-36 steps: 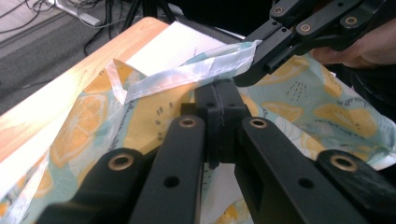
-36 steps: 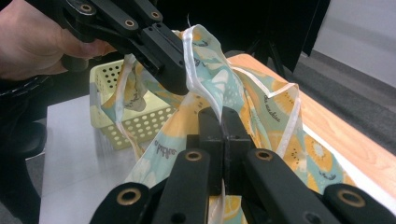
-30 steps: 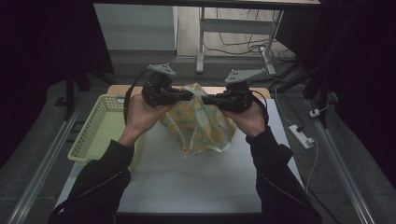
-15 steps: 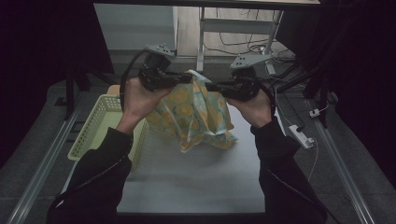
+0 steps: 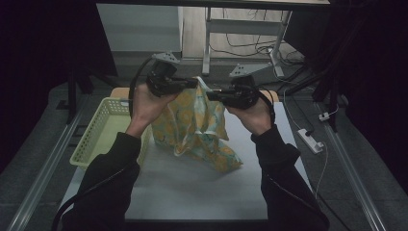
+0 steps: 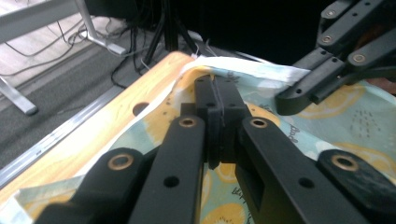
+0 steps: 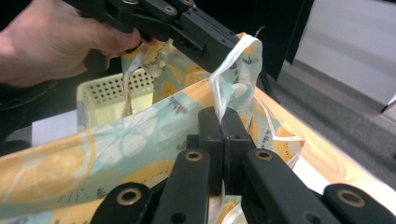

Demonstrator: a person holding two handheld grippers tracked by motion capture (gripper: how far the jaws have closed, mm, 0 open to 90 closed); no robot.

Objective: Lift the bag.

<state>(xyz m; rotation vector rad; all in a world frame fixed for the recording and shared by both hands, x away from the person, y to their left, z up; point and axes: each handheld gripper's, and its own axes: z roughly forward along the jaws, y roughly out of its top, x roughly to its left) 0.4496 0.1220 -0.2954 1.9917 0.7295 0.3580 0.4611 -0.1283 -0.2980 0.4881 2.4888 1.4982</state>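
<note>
A: Now, item one?

B: Bag [image 5: 195, 127], cloth, lemon print on pale green with white trim. Held up by its top edge above the table [image 5: 192, 192]; the lower part sags onto the white surface.

A: Left gripper [image 5: 192, 83]?

B: Jaws closed tight, pinching the bag's top edge. In the left gripper view the pads [image 6: 217, 100] meet with fabric caught between them.

A: Right gripper [image 5: 211, 95]?

B: Likewise closed, clamped on the top edge just beside the left one. In the right gripper view a white drawstring [image 7: 229, 60] rises from between its jaws.

A: Other items?

B: Basket [image 5: 101, 130], pale yellow, lattice walls, at the table's left, just beside the bag.
</note>
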